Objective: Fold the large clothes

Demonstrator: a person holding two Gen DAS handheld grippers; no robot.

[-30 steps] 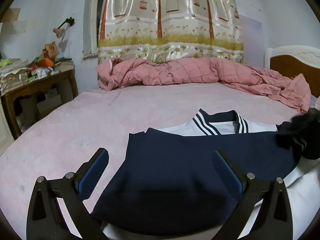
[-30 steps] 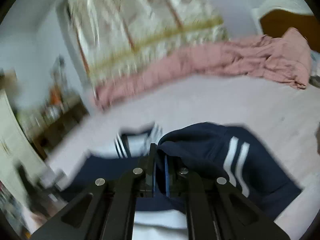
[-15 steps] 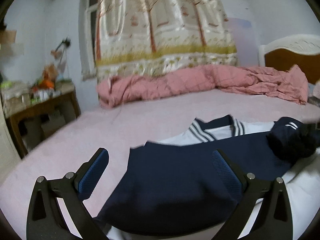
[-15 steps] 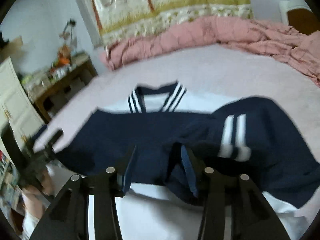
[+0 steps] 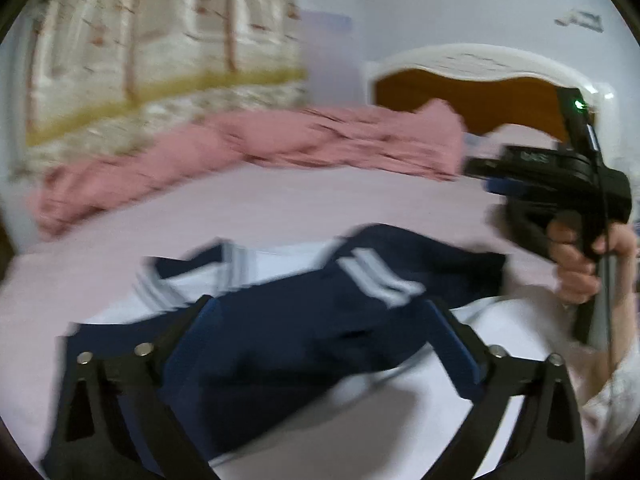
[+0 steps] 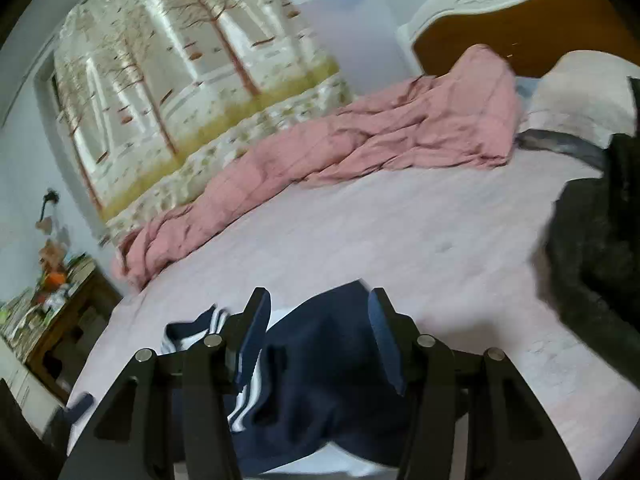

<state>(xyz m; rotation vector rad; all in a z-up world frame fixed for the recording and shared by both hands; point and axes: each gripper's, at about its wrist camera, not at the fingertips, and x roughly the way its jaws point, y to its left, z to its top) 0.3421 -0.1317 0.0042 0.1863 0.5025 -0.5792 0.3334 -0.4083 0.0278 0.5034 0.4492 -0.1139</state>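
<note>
The bed (image 6: 420,240), spread with a pale pink sheet, filled the room. On it lay the navy and white jacket (image 5: 304,320), sleeves folded across its body. A rumpled pink quilt (image 6: 360,148) was heaped along the bed's far edge, under a tree-print curtain (image 6: 180,80). A white and brown headboard (image 5: 472,92) stood at the bed's end; a cluttered wooden desk (image 6: 60,320) stood beside the bed. The left gripper (image 5: 320,340) had just been closing slightly but stood spread, nothing pinched. The right gripper (image 6: 320,344) had just been opening, jaws apart above the jacket.
</note>
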